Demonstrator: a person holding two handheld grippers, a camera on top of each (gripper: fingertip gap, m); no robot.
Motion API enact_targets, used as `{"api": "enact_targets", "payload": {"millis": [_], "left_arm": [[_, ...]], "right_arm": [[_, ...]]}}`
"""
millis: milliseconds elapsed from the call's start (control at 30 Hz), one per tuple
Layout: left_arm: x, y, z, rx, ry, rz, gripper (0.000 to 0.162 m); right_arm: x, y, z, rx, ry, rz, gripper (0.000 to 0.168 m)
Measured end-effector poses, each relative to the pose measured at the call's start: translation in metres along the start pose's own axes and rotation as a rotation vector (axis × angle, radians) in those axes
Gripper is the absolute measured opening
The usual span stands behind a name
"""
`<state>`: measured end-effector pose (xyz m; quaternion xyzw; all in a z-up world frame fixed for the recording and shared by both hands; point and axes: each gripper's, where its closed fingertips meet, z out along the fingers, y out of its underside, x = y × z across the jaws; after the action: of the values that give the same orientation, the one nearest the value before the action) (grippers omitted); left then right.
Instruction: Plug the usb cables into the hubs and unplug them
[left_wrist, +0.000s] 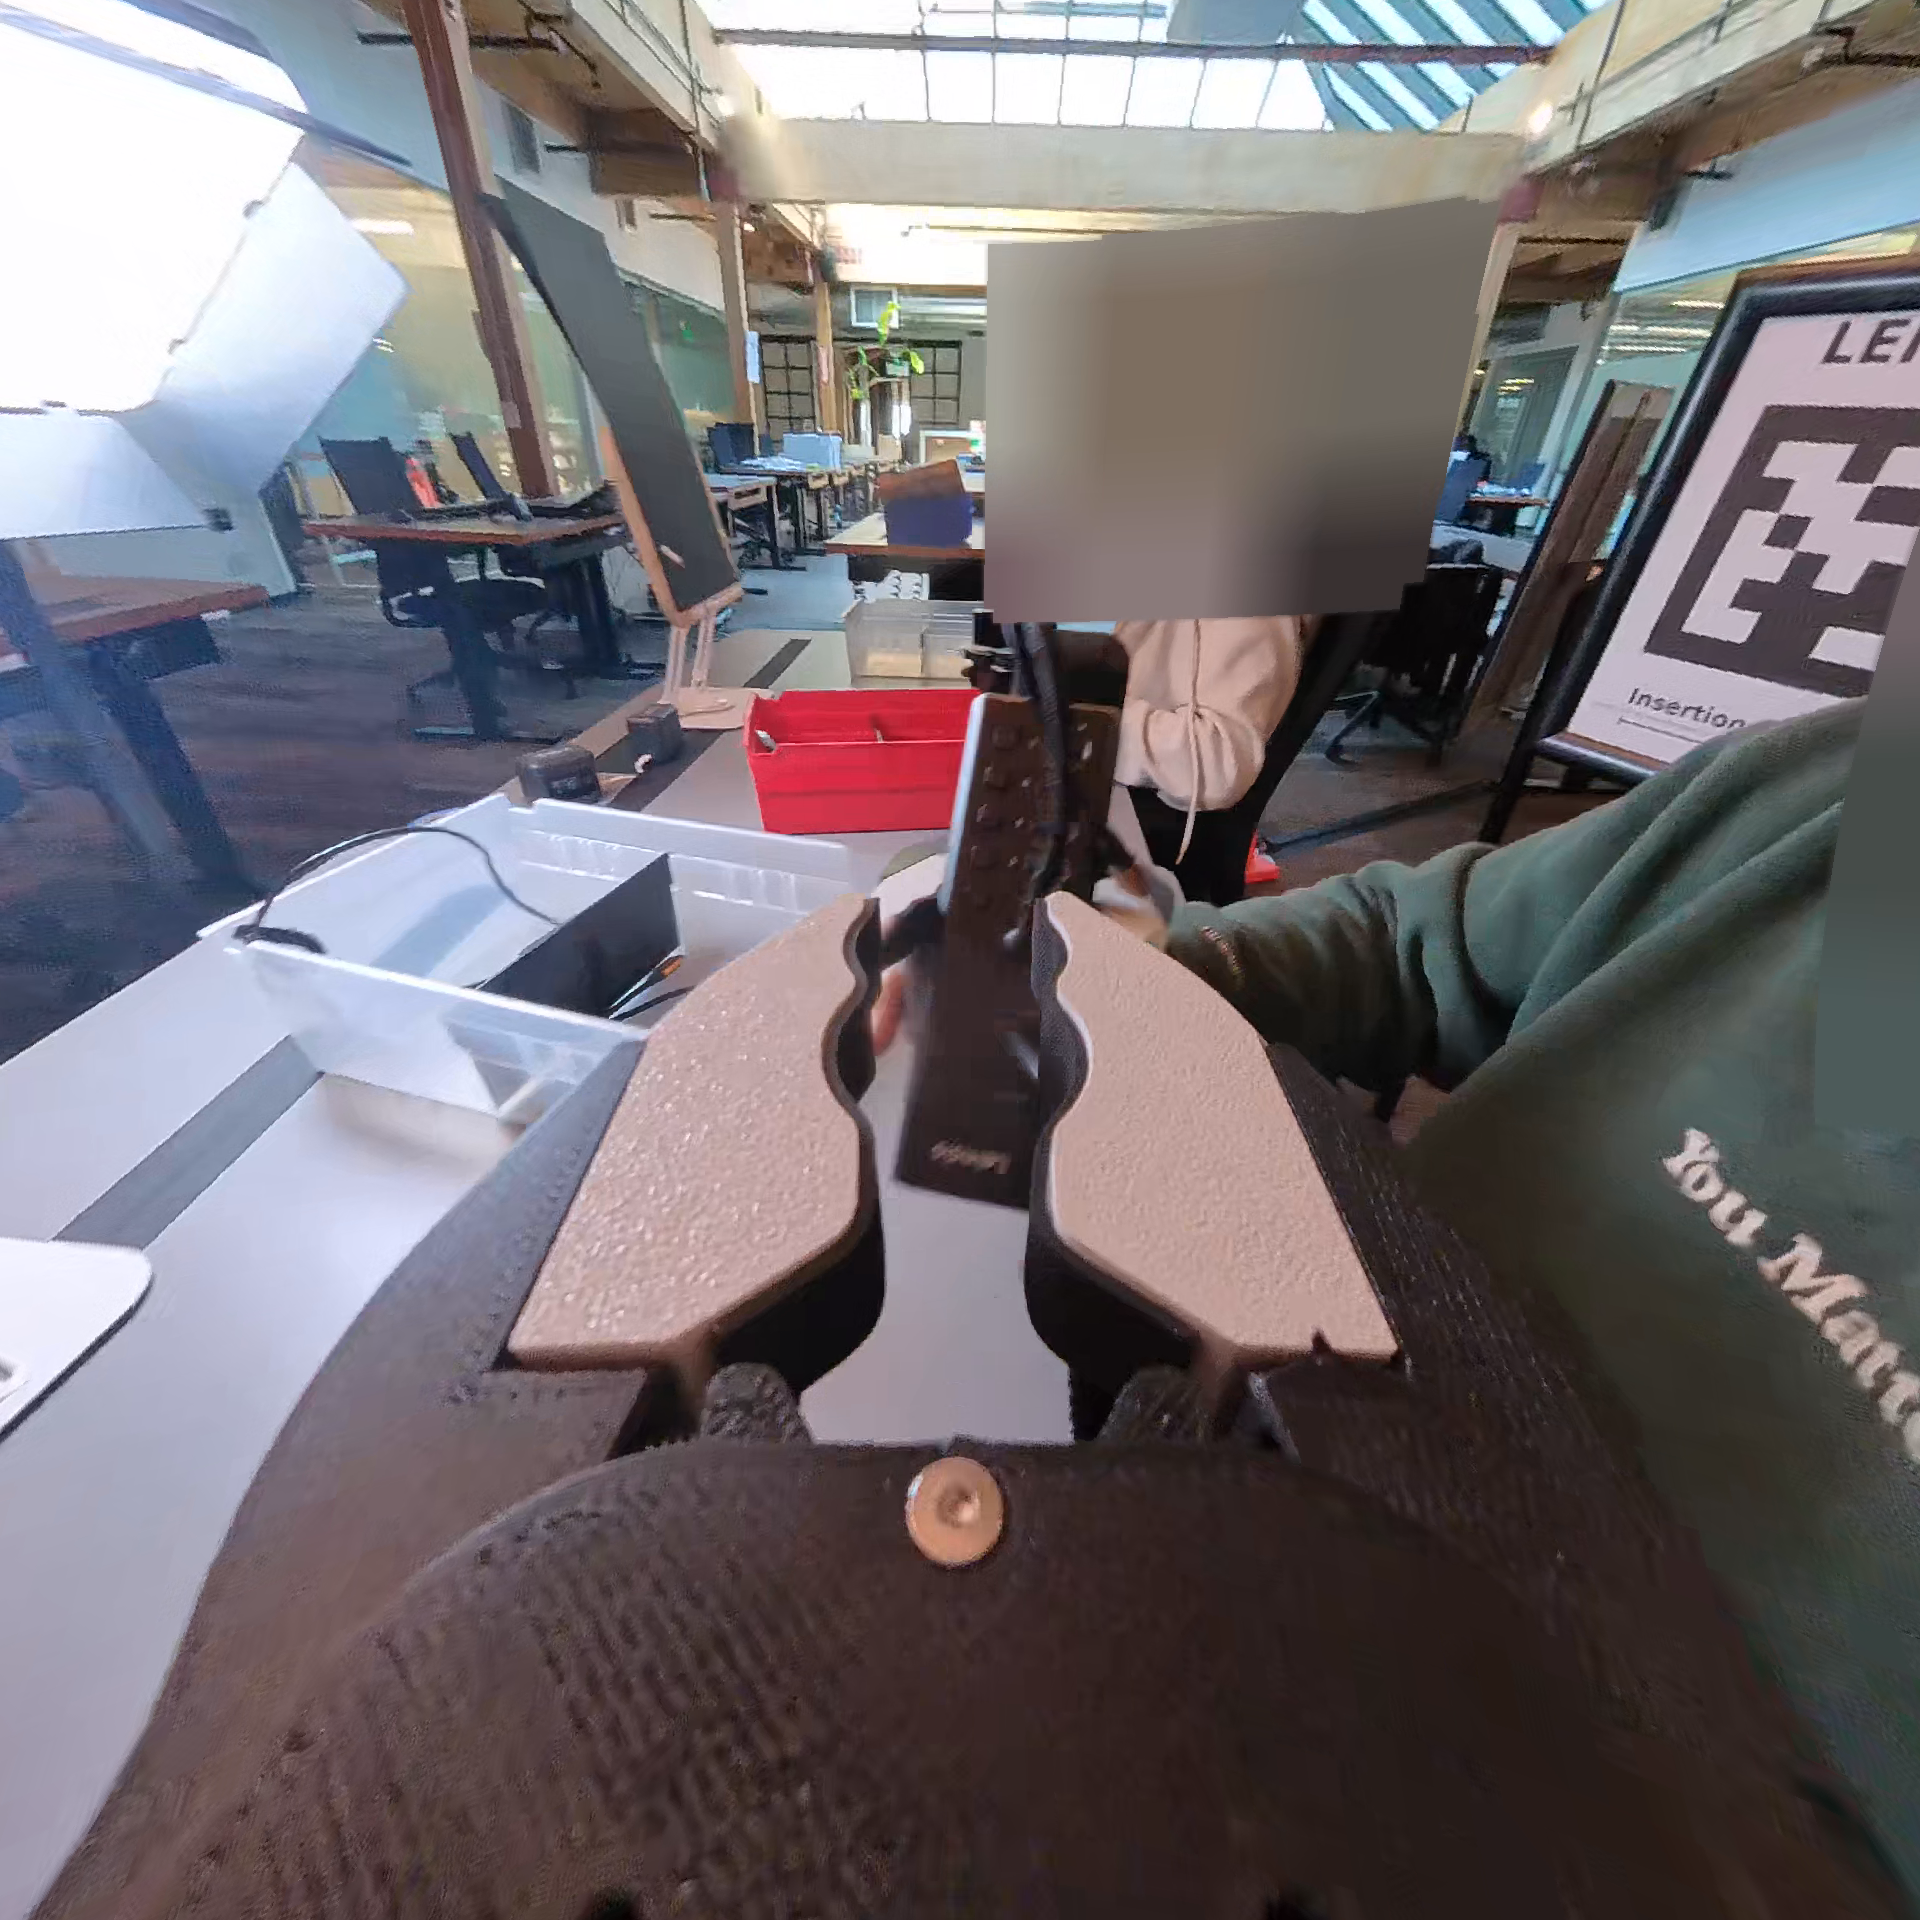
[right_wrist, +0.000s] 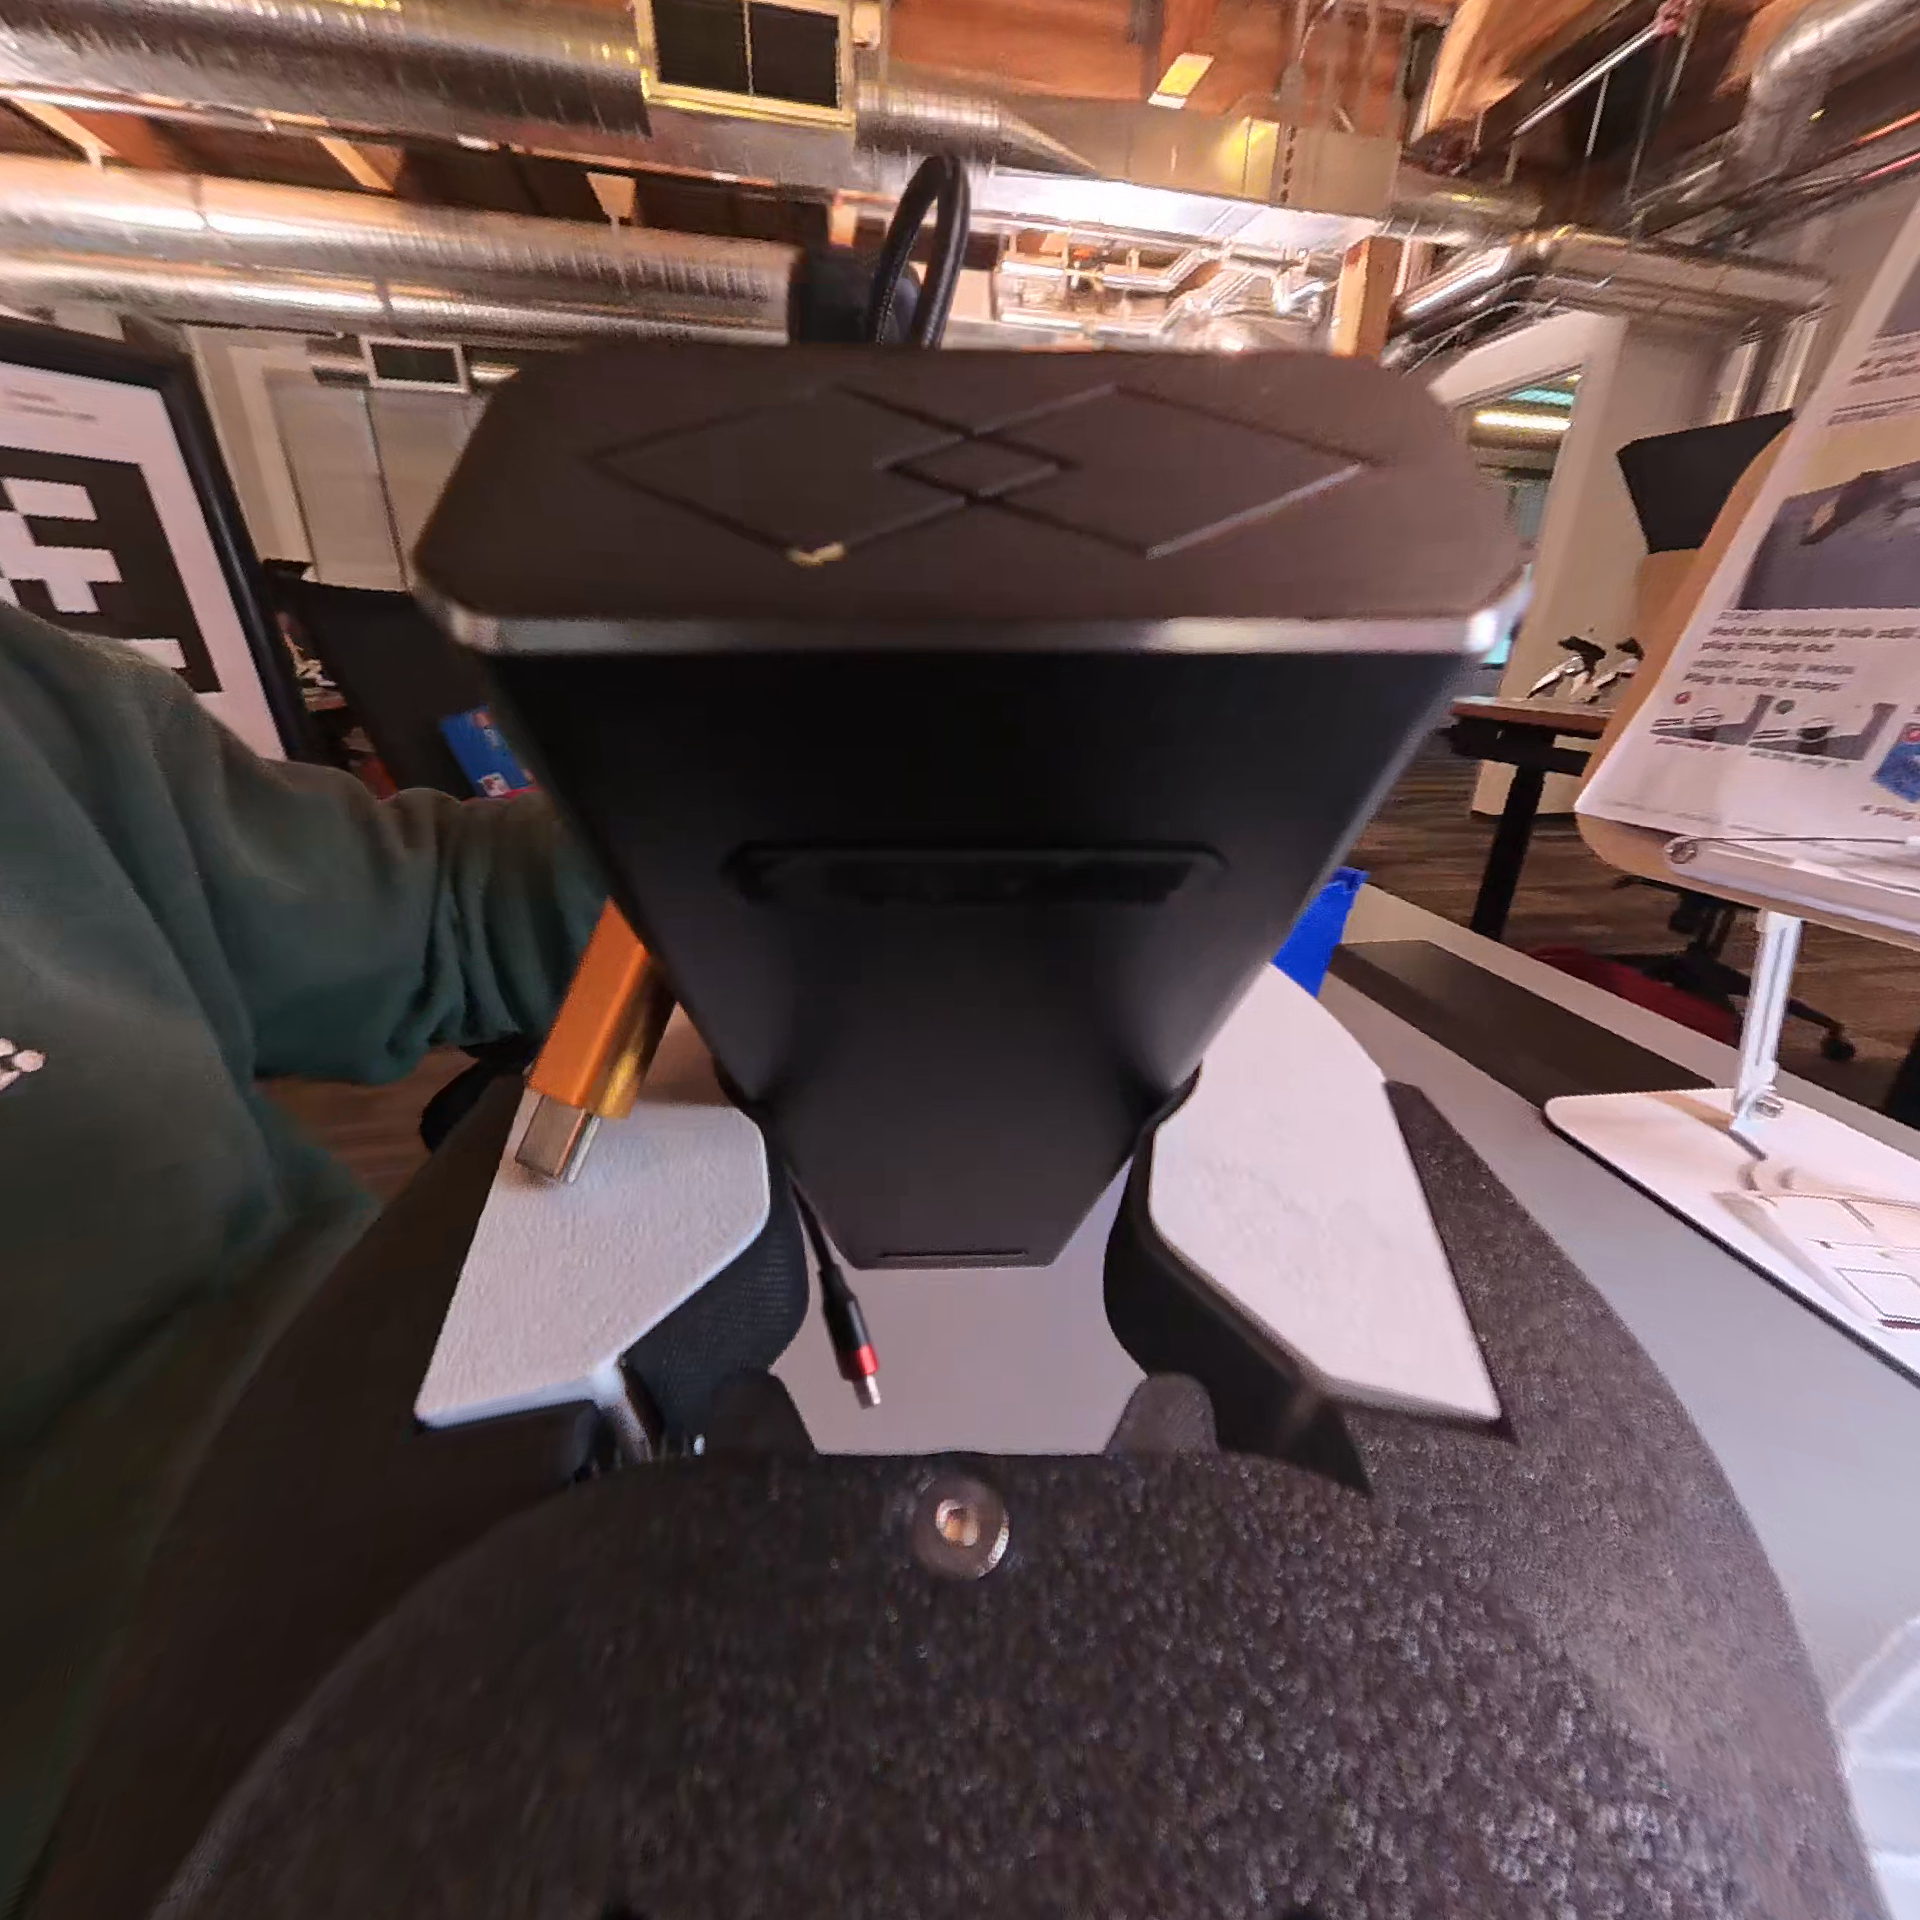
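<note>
In the left wrist view, my left gripper (left_wrist: 956, 914) has its jaws close together on the narrow sides of a slim black hub (left_wrist: 971, 1081). The hub is held off the table and points up and away. In the right wrist view, my right gripper (right_wrist: 966, 997) is shut on the lower end of a wide black hub (right_wrist: 966, 727) and is tilted up towards the ceiling. An orange USB plug (right_wrist: 597, 1029) hangs loose beside its left finger. A small red-collared plug (right_wrist: 860, 1351) dangles under the hub. A tied black cable bundle (right_wrist: 914, 260) shows above the hub.
A clear plastic bin (left_wrist: 436, 935) holding a black box (left_wrist: 603, 945) sits on the grey table (left_wrist: 208, 1195), with a red bin (left_wrist: 852, 769) behind it. A framed marker sign (left_wrist: 1787, 540) stands at the right. An instruction stand (right_wrist: 1766, 675) is on the table. A green sleeve (left_wrist: 1507, 956) reaches across. The grippers' ends are close to 9 cm from one another.
</note>
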<state>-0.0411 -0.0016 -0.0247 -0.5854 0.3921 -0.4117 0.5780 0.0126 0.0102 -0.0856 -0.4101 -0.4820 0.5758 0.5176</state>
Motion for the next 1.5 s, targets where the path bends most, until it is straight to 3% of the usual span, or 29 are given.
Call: {"api": "enact_targets", "payload": {"millis": [133,300,367,467,600,900,1167,1500], "left_arm": [[-0.04,0.046,-0.022,-0.054,-0.066,-0.064,0.021],[0.016,0.08,0.02,-0.135,0.137,0.047,0.022],[0.027,0.093,0.032,-0.229,0.15,0.112,0.008],[0.032,0.094,0.029,-0.251,0.163,0.12,0.008],[0.039,0.099,0.02,-0.297,0.176,0.16,0.025],[0.042,0.117,0.034,-0.363,0.102,0.264,0.016],[0.044,0.12,0.038,-0.31,0.113,0.15,0.015],[0.047,0.122,0.034,-0.268,0.164,0.091,0.015]], "right_arm": [[-0.016,0.005,0.008,-0.025,-0.096,0.011,0.071],[-0.028,0.038,0.024,-0.161,-0.116,-0.046,0.072],[-0.031,0.044,0.026,-0.187,-0.13,-0.059,0.072],[-0.034,0.045,0.024,-0.216,-0.128,-0.083,0.072],[-0.031,0.044,0.02,-0.221,-0.122,-0.071,0.072],[-0.033,0.061,0.028,-0.291,-0.094,-0.104,0.072],[-0.035,0.057,0.028,-0.286,-0.067,-0.206,0.071],[-0.038,0.067,0.021,-0.357,-0.117,-0.191,0.075]]}}
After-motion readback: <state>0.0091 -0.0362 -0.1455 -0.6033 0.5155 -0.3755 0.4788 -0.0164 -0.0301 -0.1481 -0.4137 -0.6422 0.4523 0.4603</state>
